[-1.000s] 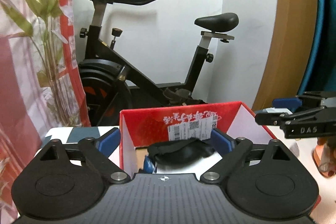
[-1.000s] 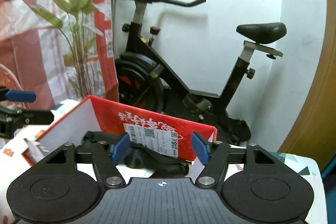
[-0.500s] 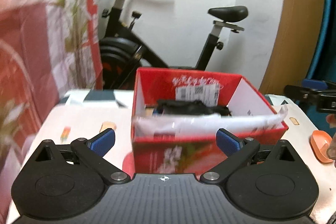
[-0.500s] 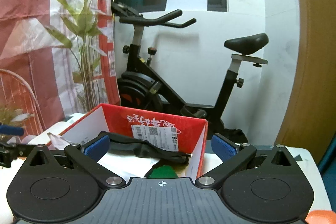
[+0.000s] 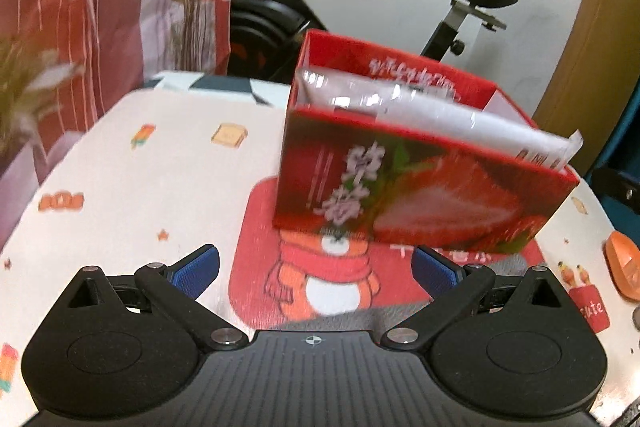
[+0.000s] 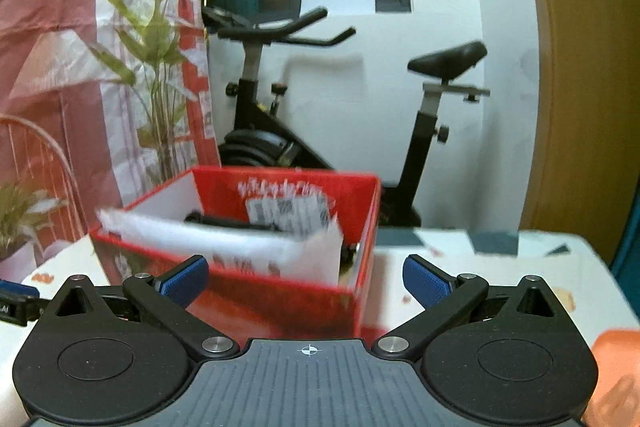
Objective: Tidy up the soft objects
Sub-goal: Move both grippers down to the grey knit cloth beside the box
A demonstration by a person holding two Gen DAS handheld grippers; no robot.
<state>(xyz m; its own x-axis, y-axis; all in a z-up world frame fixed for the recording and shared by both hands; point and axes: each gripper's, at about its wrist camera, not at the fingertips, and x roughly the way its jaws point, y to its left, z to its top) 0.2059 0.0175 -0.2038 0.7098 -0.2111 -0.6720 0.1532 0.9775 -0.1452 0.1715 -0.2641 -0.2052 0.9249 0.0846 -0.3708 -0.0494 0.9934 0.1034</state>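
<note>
While both grippers stood with jaws spread wide and nothing between the pads, the red carton sat at centre right of the left wrist view, on a red cartoon mat laid over a white printed tablecloth.

Left wrist view, from left to right: a pink and red curtain filled the upper left, with blurred plant stems in front of it. The left gripper occupied the lower frame, its blue pads apart and short of the carton's near wall. A white plastic package stood on edge inside the carton, along the near wall, with its right end projecting above the rim. An exercise bike stood behind the table. An orange object, not identifiable, lay at the right edge.

Right wrist view, from left to right: the left gripper's blue fingertip showed at the lower left edge. The carton sat at lower centre. The package leaned across its near side, and a dark soft item, blurred, lay behind it. The right gripper was released, empty, and just short of the carton's near corner. A blurred orange shape sat at the lower right.
</note>
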